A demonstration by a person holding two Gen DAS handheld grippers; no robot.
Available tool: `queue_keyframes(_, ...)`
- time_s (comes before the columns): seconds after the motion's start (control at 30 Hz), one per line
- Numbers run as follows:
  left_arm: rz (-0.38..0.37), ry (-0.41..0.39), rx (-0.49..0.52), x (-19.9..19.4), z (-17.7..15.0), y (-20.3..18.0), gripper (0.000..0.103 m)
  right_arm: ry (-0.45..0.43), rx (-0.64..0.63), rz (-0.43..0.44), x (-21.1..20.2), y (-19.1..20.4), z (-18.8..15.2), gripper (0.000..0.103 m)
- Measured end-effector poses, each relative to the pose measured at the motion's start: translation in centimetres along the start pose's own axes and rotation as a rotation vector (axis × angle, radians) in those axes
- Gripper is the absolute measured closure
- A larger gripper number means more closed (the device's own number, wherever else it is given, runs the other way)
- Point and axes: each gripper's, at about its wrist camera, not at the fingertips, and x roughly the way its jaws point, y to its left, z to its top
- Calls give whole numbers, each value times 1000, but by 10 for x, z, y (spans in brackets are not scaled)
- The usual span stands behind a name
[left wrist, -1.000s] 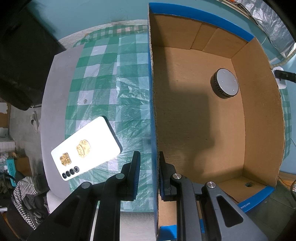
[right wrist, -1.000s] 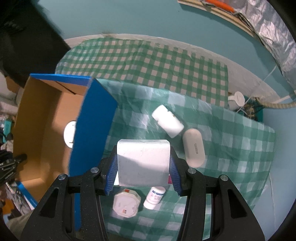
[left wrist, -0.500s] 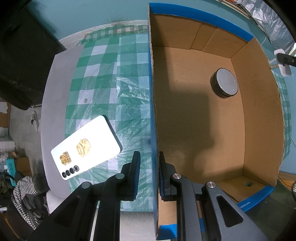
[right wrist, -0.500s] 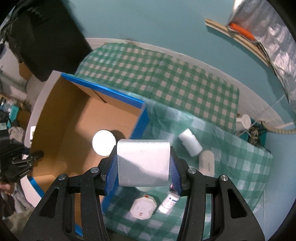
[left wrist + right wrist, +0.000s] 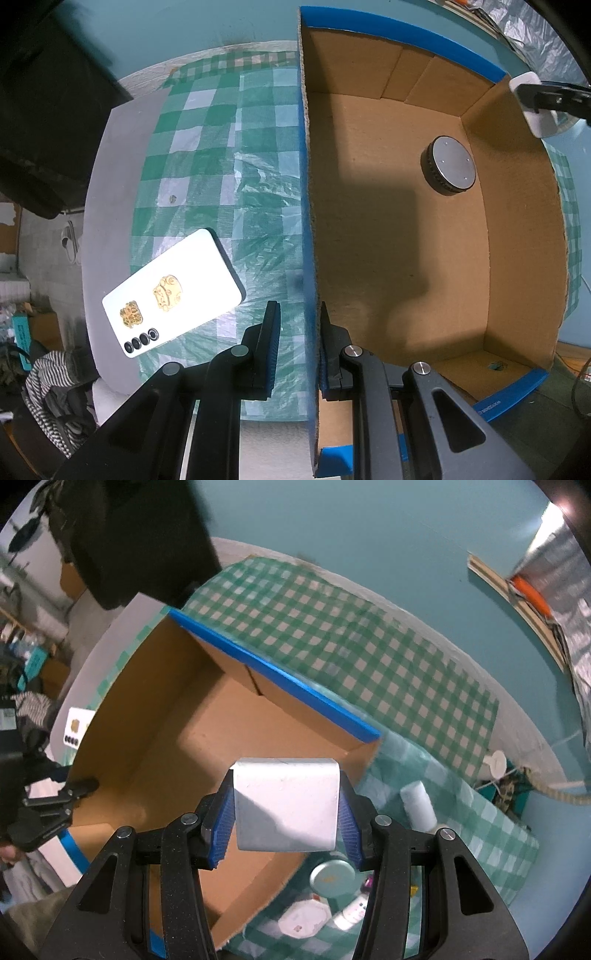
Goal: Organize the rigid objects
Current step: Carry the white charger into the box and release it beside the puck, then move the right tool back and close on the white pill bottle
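Observation:
My right gripper is shut on a white rectangular block and holds it in the air above the near right part of the open cardboard box. The block also shows at the far right in the left wrist view. My left gripper straddles the blue-taped left wall of the box, its pads close to both sides of the wall. A round grey puck lies on the box floor.
A white phone with gold stickers lies on the green checked cloth left of the box. Right of the box lie a white bottle, a round grey tin, an octagonal white box and a small bottle.
My right gripper has lifted the white block and carried it left, from above the cloth to above the box. The left gripper has not moved.

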Motion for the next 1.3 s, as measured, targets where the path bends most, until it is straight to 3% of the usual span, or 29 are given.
queue_keyframes(0.73, 8, 0, 0, -3, -2, 1, 86, 78, -36, -9, 38, 9, -1, 54)
queue_keyframes(1.1, 10, 1, 4, -2, -1, 0, 86, 50, -12, -15, 30, 8, 0, 54)
queue_keyframes(1.3, 11, 1, 5, -2, -1, 0, 86, 34, -5, -12, 22, 9, -1, 48)
